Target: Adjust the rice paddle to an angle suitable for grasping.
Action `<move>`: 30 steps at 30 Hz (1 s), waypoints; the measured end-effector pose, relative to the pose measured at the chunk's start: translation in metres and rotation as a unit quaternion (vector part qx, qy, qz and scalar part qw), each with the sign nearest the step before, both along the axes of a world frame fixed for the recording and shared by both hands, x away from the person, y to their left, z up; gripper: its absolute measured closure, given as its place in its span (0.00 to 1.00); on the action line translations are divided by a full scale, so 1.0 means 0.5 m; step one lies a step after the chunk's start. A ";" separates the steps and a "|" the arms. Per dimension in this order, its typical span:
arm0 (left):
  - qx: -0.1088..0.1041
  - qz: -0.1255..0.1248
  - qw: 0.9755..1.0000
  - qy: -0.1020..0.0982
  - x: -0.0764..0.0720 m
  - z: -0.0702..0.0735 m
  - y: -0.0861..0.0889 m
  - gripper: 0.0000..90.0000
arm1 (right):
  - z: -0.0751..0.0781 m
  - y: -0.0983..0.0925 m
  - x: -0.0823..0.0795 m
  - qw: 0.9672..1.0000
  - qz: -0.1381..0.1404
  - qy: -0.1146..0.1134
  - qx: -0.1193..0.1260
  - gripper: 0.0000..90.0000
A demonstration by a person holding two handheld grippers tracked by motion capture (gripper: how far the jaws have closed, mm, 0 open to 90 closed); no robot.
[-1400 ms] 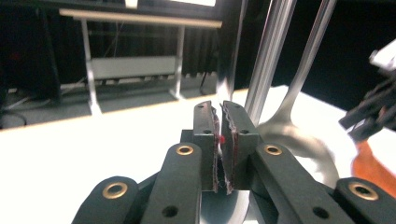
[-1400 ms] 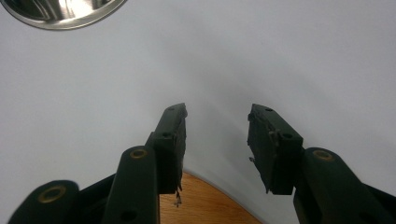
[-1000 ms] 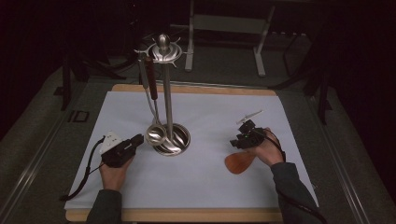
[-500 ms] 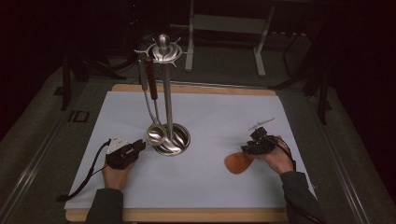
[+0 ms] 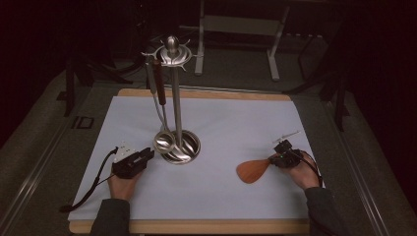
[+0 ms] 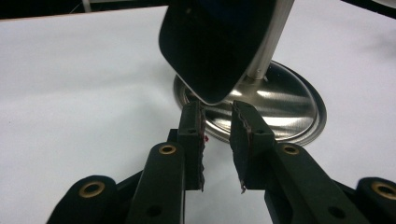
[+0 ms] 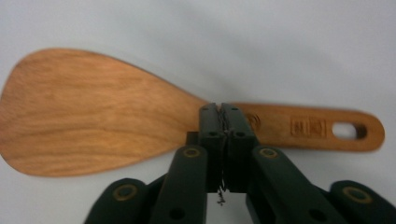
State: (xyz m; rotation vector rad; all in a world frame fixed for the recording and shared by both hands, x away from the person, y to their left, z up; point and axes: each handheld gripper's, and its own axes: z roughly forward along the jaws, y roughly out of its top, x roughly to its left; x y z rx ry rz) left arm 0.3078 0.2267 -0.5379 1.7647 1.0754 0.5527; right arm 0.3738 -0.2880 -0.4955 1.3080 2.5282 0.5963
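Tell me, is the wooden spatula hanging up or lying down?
Lying down. The wooden spatula rests flat on the white mat.

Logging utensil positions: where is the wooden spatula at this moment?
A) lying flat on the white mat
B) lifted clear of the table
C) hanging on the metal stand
A: the wooden spatula lies flat on the white mat, with the right gripper at its neck.

White-sheeted table [image 5: 221,123]: utensil stand [image 5: 177,147], wooden spatula [image 5: 253,171].
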 end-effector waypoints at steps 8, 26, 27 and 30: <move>-0.001 0.000 1.000 0.001 0.000 0.000 -0.001 0.83 | -0.017 -0.033 -0.011 1.000 -0.018 0.014 -0.016 1.00; -0.002 0.000 1.000 0.002 0.000 0.000 0.000 0.83 | -0.022 0.036 0.070 0.999 -0.041 -0.015 -0.029 1.00; -0.002 0.000 1.000 0.002 0.000 0.000 0.000 0.83 | -0.022 0.047 0.076 0.999 -0.038 -0.016 -0.031 1.00; -0.002 0.000 1.000 0.002 0.000 0.000 0.000 0.83 | -0.023 0.079 0.088 0.999 -0.027 -0.015 -0.031 1.00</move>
